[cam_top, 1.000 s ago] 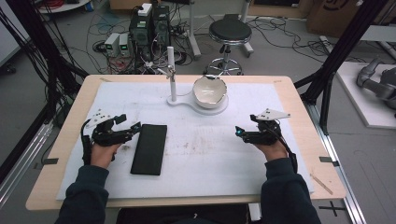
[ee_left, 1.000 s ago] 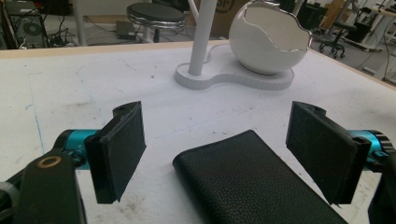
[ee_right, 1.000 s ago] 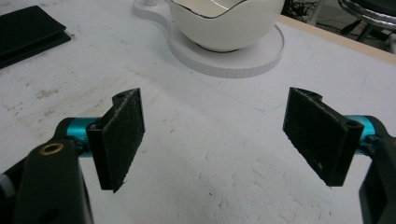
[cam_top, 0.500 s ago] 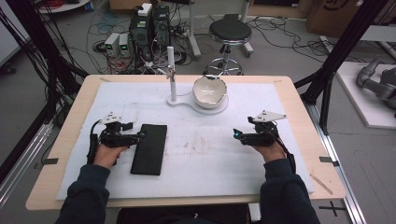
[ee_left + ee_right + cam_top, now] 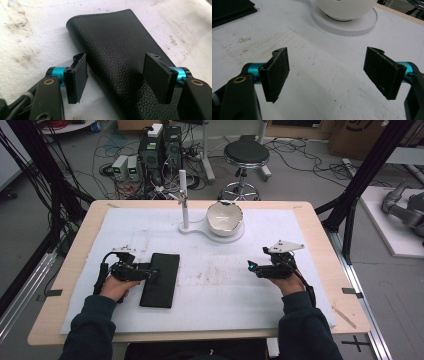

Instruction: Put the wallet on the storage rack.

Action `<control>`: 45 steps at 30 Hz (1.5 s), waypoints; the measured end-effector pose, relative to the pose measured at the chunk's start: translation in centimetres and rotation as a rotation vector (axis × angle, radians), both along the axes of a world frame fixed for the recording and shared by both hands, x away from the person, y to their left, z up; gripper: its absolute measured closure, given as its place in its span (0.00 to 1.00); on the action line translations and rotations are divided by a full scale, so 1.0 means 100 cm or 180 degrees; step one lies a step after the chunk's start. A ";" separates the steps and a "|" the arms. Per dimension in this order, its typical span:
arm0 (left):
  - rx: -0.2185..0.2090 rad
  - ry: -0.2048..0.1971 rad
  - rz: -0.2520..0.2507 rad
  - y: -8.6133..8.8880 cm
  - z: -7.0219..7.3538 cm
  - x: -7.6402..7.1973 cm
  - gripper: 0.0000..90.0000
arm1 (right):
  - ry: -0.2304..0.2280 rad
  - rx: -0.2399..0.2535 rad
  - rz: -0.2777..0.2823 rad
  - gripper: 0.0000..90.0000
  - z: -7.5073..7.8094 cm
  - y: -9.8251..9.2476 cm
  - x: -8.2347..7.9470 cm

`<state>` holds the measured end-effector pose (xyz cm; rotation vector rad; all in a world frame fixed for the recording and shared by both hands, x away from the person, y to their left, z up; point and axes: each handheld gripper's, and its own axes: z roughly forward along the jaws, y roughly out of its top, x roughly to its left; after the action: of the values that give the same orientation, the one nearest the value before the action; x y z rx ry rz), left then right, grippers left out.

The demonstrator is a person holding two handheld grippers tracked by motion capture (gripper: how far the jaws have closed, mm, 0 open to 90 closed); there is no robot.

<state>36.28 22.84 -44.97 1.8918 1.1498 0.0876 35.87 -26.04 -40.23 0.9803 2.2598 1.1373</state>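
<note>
A black leather-grained case [image 5: 161,285] lies flat on the white mat, left of centre. My left gripper [image 5: 154,272] lies level at the case's left long edge, pointing right. In the left gripper view the case [image 5: 120,42] runs between the jaws: one pad stands just off its edge, the other hangs over its top. The jaws have just been closing, with a gap still showing at both pads. My right gripper [image 5: 250,266] rests on the mat at the right, pointing left. Its jaws stand wide, with bare mat between them [image 5: 329,72].
A white bowl [image 5: 225,217] sits on a round white base with a thin upright post [image 5: 183,195] at the back centre of the mat [image 5: 225,290]. From the right gripper's camera the bowl [image 5: 347,8] lies ahead. The wooden table edge [image 5: 320,225] frames the mat.
My left gripper has slid right onto the case's left edge, and its jaws have narrowed. The right gripper and the case have stayed put.
</note>
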 end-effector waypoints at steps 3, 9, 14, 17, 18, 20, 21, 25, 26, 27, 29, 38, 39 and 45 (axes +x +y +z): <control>0.0145 -0.0195 -0.0088 -0.008 -0.002 -0.004 0.32 | 0.0025 -0.0019 0.0011 0.23 -0.001 0.002 0.000; 0.0229 -0.0280 -0.0053 -0.014 -0.003 -0.009 0.25 | 0.0037 -0.0037 0.0053 0.23 -0.001 0.007 0.000; 0.0188 -0.0306 0.0100 -0.019 -0.003 -0.011 0.35 | 0.0037 -0.0033 0.0066 0.23 -0.001 0.009 0.003; 0.0160 -0.0395 0.0155 -0.023 -0.002 -0.012 0.51 | 0.0069 -0.0063 0.0034 0.27 -0.002 0.010 0.005; 0.0146 -0.0417 0.0168 -0.025 -0.002 -0.012 0.56 | 0.0081 -0.0062 0.0040 0.27 -0.003 0.010 0.005; 0.0080 -0.0452 0.0178 -0.027 -0.001 -0.012 0.64 | 0.0076 -0.0043 0.0047 0.27 -0.002 0.009 0.005; 0.0059 -0.0462 0.0163 -0.028 -0.001 -0.012 0.67 | 0.0082 -0.0035 0.0038 0.27 -0.002 0.008 0.006; -0.0214 -0.0534 0.0101 -0.031 0.001 -0.012 0.80 | 0.0109 0.0031 0.0011 0.27 -0.002 0.005 0.007; -0.0233 -0.0561 0.0092 -0.033 0.002 -0.012 0.81 | 0.0113 0.0038 0.0014 0.27 -0.002 0.005 0.007; -0.0257 -0.0601 0.0056 -0.035 0.003 -0.013 0.82 | 0.0122 0.0043 0.0025 0.27 -0.002 0.005 0.007; -0.0299 -0.0652 -0.0007 -0.037 0.007 -0.013 0.84 | 0.0128 0.0059 0.0062 0.27 -0.002 0.006 0.007; -0.0126 -0.0948 -0.0560 -0.060 0.025 -0.013 0.85 | 0.0220 0.0084 0.0554 0.25 -0.013 0.033 0.012; -0.0066 -0.0973 -0.0611 -0.064 0.027 -0.014 0.85 | 0.0256 0.0099 0.0622 0.25 -0.015 0.038 0.013; 0.0026 -0.1027 -0.0808 -0.072 0.031 -0.012 0.85 | 0.0282 0.0061 0.1023 0.27 -0.020 0.070 0.019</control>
<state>35.11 15.63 -41.90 1.9301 0.6893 0.2468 37.81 -19.03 -42.26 0.7016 2.5482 1.2679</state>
